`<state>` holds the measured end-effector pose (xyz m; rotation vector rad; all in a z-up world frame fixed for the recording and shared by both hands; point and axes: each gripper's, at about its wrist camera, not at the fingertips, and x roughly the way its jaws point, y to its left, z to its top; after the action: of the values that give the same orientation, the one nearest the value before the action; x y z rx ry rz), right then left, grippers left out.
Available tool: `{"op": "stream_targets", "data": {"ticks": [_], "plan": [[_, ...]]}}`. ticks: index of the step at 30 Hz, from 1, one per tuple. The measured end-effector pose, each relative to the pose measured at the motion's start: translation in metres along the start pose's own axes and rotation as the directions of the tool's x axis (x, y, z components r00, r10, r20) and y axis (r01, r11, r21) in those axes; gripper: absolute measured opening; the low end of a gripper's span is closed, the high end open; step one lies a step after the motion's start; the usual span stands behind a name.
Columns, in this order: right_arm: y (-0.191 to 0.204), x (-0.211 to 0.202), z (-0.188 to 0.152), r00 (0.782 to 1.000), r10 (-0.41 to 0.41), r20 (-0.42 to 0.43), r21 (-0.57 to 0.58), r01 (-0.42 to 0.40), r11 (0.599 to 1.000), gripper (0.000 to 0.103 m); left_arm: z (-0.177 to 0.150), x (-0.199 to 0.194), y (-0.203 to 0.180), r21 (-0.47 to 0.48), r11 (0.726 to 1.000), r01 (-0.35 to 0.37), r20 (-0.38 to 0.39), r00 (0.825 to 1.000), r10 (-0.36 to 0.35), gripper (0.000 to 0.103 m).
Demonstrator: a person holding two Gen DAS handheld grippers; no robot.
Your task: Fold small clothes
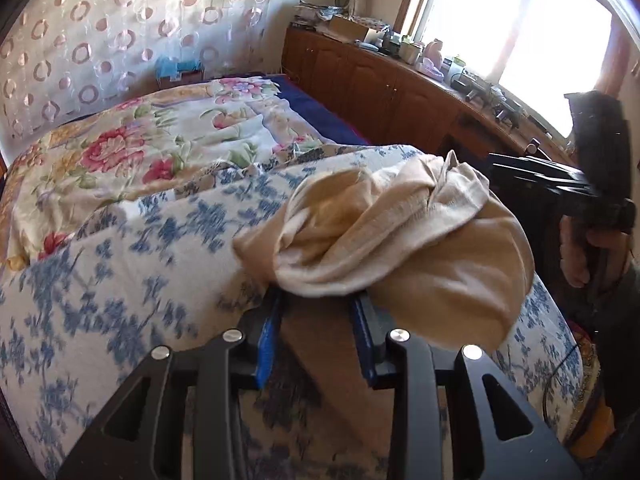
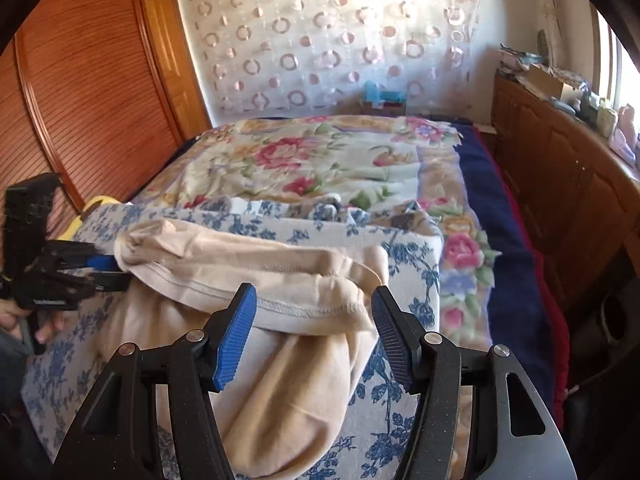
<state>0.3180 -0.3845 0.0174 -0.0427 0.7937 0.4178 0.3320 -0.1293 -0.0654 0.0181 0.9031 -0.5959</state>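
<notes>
A small beige garment (image 1: 400, 240) (image 2: 288, 380) lies bunched on a white blanket with blue flowers (image 1: 120, 280) (image 2: 404, 264) at the near end of the bed. My left gripper (image 1: 316, 300) has its blue-padded fingers apart, and their tips are hidden under the garment's near fold. In the right wrist view the left gripper (image 2: 108, 270) sits at the cloth's left end. My right gripper (image 2: 314, 332) is open, with the stitched hem lying across the gap and touching neither pad. The right gripper (image 1: 504, 172) also shows at the garment's right end, held by a hand.
A quilt with pink flowers (image 1: 140, 140) (image 2: 320, 160) covers the far half of the bed. A wooden cabinet (image 1: 360, 80) (image 2: 560, 168) loaded with clutter runs along the right under a bright window (image 1: 520, 20). A slatted wooden door (image 2: 80, 100) stands at the left.
</notes>
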Motion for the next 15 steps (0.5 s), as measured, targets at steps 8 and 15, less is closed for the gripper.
{"op": "stream_targets", "data": {"ticks": [8,15], "plan": [[0.010,0.006,-0.015,0.995,0.018,-0.096,-0.085,-0.026,0.996,0.063,0.033,0.015,0.031,-0.107,0.976,-0.190,0.077,0.977,0.198,0.032],[-0.024,0.044,0.013,0.993,-0.110,-0.045,-0.009,0.109,0.994,0.047,0.019,0.012,0.051,-0.173,0.971,-0.167,0.049,0.983,0.178,0.032]]}}
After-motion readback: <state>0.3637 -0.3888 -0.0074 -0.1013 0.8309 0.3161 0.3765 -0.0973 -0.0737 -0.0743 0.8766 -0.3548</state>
